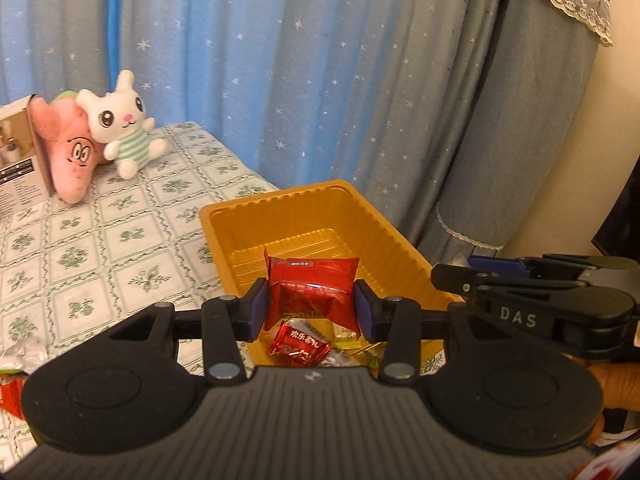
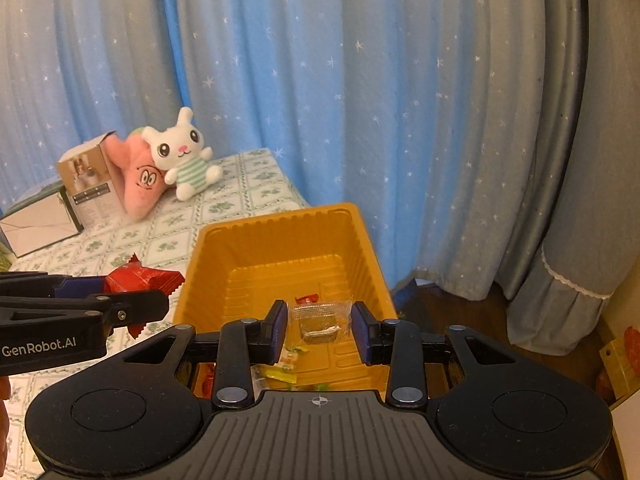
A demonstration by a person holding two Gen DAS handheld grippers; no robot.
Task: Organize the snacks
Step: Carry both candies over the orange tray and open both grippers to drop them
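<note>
My left gripper (image 1: 311, 307) is shut on a red foil snack packet (image 1: 312, 292), held above the near end of the orange plastic tray (image 1: 224, 216). A smaller red candy (image 1: 298, 344) and other wrapped sweets lie in the tray below it. My right gripper (image 2: 320, 328) is shut on a clear-wrapped brownish snack (image 2: 320, 320), also over the orange tray (image 2: 280, 224). Several small sweets (image 2: 280, 374) lie on the tray floor. The left gripper (image 2: 132, 304) with its red packet (image 2: 136, 276) shows at the left of the right wrist view. The right gripper (image 1: 460, 276) shows at the right of the left wrist view.
The tray stands on a table with a green-patterned cloth (image 1: 100, 240). A white bunny plush (image 1: 120, 124), a pink plush (image 1: 68, 152) and a cardboard box (image 2: 88, 184) stand at the far end. More wrappers (image 1: 16, 364) lie at the left. A blue star curtain (image 2: 360, 100) hangs behind.
</note>
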